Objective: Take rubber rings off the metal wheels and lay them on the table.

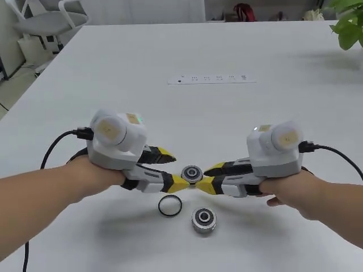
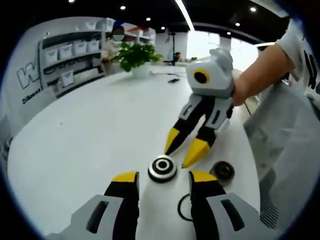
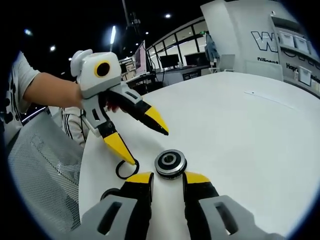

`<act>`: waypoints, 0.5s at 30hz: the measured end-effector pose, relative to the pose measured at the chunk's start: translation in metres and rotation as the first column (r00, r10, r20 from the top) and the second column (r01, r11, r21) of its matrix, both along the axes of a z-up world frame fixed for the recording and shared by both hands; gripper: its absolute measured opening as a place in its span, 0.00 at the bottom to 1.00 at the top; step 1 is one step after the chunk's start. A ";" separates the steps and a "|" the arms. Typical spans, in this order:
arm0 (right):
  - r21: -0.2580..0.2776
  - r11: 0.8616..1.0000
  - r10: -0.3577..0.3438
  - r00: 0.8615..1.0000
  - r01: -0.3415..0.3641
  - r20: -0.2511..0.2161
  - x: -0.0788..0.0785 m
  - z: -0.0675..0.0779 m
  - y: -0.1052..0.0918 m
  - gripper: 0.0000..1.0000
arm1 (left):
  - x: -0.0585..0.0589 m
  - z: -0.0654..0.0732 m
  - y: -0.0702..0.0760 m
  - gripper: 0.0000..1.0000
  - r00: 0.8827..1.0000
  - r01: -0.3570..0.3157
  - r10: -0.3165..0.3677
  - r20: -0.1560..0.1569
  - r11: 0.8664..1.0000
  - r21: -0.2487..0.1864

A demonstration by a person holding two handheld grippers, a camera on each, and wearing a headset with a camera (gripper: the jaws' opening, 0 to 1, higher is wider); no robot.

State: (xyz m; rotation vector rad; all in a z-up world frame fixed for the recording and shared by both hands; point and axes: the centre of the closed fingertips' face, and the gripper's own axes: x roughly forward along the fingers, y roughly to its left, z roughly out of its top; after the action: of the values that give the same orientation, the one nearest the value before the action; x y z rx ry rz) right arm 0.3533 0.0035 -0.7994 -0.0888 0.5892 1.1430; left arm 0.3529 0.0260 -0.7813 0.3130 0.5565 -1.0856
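The broad white counter (image 1: 272,85) carries the work close to the person, where both claws meet nose to nose. The left claw (image 1: 172,167) is spread wide with nothing in it. The right claw (image 1: 210,175) is parted more narrowly and is also empty, its tips right at a wheel (image 1: 191,173) lying flat between the two. A second wheel (image 1: 203,220) sits nearer the person, and just beside it a loose black ring (image 1: 169,205) lies on the counter, so one looks to be off already. From where I stand I can't tell whether the middle wheel wears a ring. I'd pin that wheel with one claw across its rim. Then I'd hook the other claw's tip under the rubber and peel sideways, slowly, so the wheel doesn't skate off.
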 end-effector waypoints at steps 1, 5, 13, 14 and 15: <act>0.001 1.000 0.000 1.000 0.000 0.000 0.000 0.000 0.000 0.20 | 0.000 -0.001 -0.001 0.38 1.000 0.003 -0.003 -0.003 1.000 0.002; 0.000 1.000 -0.003 1.000 0.003 -0.002 -0.001 -0.001 -0.002 0.22 | 0.000 -0.003 -0.005 0.36 1.000 -0.003 0.003 -0.015 1.000 -0.008; 0.005 1.000 -0.003 1.000 0.003 -0.006 -0.003 -0.001 -0.005 0.22 | 0.006 -0.007 -0.013 0.26 1.000 -0.008 0.008 -0.022 1.000 -0.003; 0.003 1.000 -0.002 1.000 0.002 -0.005 -0.003 -0.002 -0.005 0.22 | 0.006 -0.007 -0.014 0.26 1.000 -0.007 0.007 -0.024 1.000 -0.006; 0.002 1.000 -0.001 1.000 0.001 -0.006 -0.003 -0.002 -0.005 0.22 | 0.005 -0.007 -0.016 0.25 1.000 -0.005 0.005 -0.025 1.000 -0.007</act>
State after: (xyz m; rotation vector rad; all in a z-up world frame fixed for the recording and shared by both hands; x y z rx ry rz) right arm 0.3499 -0.0012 -0.8015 -0.0832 0.5932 1.1430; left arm 0.3577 0.0105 -0.7885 0.2921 0.5752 -1.0878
